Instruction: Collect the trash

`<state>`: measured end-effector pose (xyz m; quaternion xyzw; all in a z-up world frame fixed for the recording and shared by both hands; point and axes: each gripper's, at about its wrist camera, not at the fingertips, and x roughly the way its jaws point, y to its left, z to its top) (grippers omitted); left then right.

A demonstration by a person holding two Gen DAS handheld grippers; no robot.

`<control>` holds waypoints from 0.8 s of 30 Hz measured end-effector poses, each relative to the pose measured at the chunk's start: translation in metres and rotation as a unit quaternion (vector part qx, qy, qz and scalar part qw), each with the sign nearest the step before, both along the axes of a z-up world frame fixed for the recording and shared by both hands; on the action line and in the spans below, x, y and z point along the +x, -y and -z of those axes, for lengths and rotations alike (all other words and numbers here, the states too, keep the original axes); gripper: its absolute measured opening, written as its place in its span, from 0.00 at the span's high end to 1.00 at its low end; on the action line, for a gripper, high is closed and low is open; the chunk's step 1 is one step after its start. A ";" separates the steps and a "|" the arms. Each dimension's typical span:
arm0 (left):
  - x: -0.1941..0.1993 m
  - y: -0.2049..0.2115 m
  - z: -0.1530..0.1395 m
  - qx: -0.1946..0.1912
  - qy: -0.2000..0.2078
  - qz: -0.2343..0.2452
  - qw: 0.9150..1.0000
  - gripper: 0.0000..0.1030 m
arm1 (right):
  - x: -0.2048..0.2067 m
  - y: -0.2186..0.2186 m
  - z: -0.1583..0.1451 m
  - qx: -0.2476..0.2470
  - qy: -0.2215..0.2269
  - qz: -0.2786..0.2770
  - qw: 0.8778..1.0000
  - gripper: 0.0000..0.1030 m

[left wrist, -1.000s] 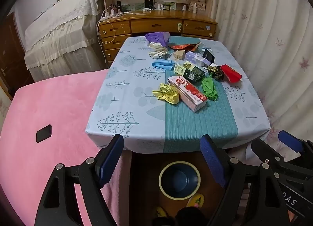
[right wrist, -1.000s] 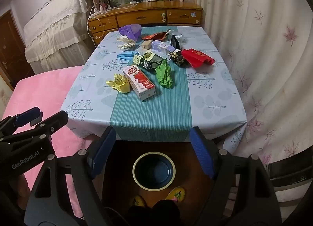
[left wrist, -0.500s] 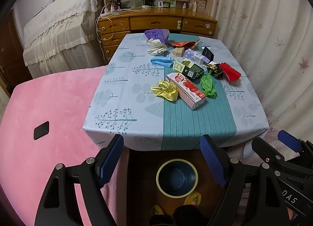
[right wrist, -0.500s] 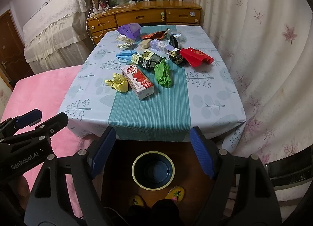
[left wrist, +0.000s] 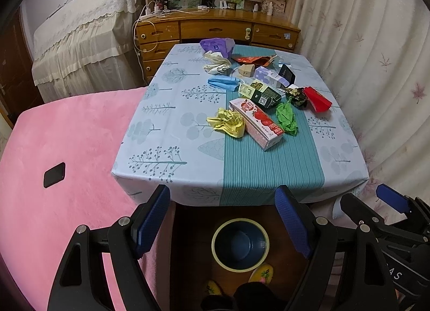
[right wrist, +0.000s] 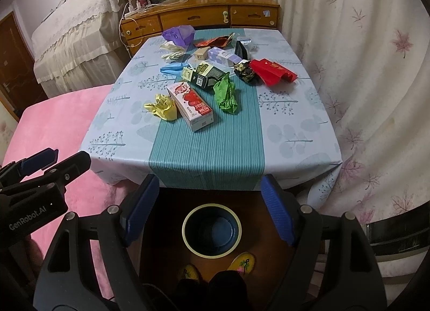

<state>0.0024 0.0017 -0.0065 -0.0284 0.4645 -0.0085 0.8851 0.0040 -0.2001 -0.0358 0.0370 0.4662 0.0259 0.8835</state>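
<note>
Bedroom setting: a wooden desk (left wrist: 217, 28) stands at the far wall, a pink bed (left wrist: 67, 149) to the left, and pale curtains (right wrist: 362, 69) to the right. Between them I see a table (left wrist: 172, 155) covered with a light blue tree-print cloth and a teal stripe down its middle. Trash is scattered over its far half: a crumpled yellow paper (left wrist: 228, 122) touching a long strawberry carton (left wrist: 258, 121), a green wrapper (right wrist: 226, 93) just beside that, a red packet (right wrist: 272, 71), a dark green box (left wrist: 262, 93), a blue mask (left wrist: 223, 82), and a purple bag (left wrist: 217, 45) at the far edge. On the floor below the near table edge sits a round blue bin (right wrist: 211, 230) with a yellow rim. My left gripper (left wrist: 223, 219) and right gripper (right wrist: 208, 210) both hover over the bin, jaws spread wide with nothing between them.
</note>
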 end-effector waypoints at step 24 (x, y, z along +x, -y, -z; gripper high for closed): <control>0.016 0.019 0.009 0.009 -0.008 -0.018 1.000 0.21 | 0.031 0.012 0.013 0.009 -0.014 -0.041 0.999 0.29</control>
